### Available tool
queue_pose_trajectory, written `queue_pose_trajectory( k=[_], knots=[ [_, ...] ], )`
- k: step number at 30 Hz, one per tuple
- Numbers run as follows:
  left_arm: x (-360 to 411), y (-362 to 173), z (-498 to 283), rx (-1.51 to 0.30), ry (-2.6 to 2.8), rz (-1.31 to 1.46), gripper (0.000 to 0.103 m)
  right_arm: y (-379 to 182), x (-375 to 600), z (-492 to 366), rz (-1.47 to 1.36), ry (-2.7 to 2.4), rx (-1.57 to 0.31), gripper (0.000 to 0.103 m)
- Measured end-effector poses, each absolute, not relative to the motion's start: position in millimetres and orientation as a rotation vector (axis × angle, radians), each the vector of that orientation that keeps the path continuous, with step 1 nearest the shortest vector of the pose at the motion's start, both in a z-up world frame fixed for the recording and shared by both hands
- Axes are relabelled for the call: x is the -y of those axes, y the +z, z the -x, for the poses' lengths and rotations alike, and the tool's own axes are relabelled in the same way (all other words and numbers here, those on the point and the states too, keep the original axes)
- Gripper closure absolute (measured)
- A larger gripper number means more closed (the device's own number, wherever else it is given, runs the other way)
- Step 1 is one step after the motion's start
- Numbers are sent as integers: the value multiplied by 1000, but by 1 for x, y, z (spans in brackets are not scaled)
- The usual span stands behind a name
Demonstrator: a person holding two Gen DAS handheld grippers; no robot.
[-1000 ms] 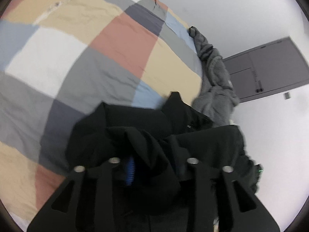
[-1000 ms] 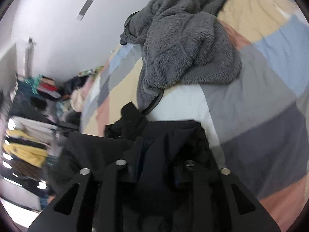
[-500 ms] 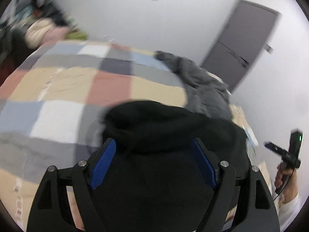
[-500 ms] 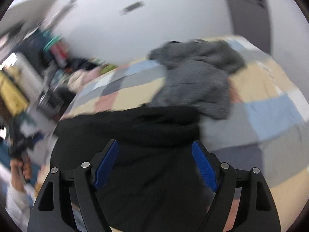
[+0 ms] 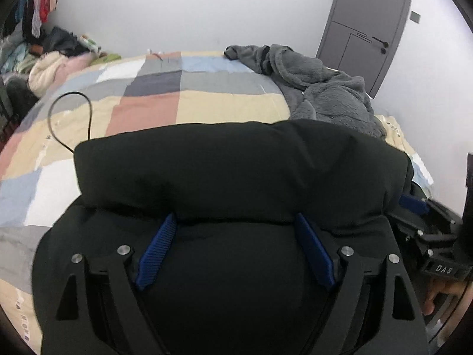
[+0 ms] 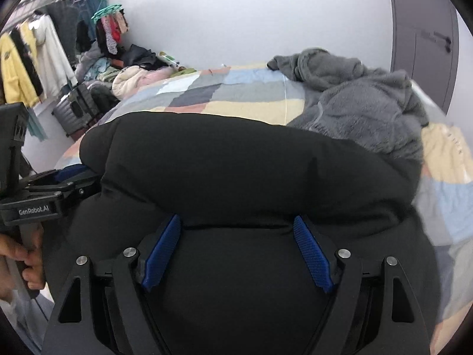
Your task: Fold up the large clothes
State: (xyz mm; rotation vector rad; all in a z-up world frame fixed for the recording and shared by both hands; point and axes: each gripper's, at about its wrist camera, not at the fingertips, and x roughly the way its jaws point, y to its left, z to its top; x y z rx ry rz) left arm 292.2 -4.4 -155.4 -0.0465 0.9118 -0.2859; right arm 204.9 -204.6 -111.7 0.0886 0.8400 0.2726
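Observation:
A black padded garment lies folded on the patchwork bed cover, its thick folded edge running across both wrist views. My left gripper hovers over its near part; the jaws are opening and the blue pads press on nothing. In the right wrist view the same garment fills the middle, and my right gripper stands open above it, pads apart from the cloth. Each view shows the other gripper's blue finger at the garment's side.
A grey fleece lies crumpled at the bed's far right, touching the black garment. A black cable loops on the bed at left. Beyond the bed are a clothes pile, a suitcase, hanging clothes and a door.
Both grippers were shut on bunched black cloth a second ago. They have let go, opened wide, rolled upright and drawn back; the garment now lies folded on the bed.

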Motion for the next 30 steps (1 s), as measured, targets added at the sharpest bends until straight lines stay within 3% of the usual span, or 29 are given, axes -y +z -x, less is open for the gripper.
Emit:
queue_pose_trajectory(
  k=[8,16,22,25,27,30],
  knots=[
    [9,-177,-301,-907,-270,37,15,-128,205,-227,-74,264,-826,20],
    [-23,-161,-264,-827,-341,113,14,-110,220,-195,-128,333,-758,21],
    [-103,-131,-248,-733,-273,235,0,-82,272,-182,-226,250,-683,19],
    [-140,-136,-259,-761,-228,295,0,-83,310,-183,-299,186,-689,12],
    [-158,-151,-269,-812,-177,323,0,-92,338,-188,-353,150,-724,0],
    [-171,-174,-285,-902,-182,390,0,-112,371,-193,-426,81,-775,0]
  ],
)
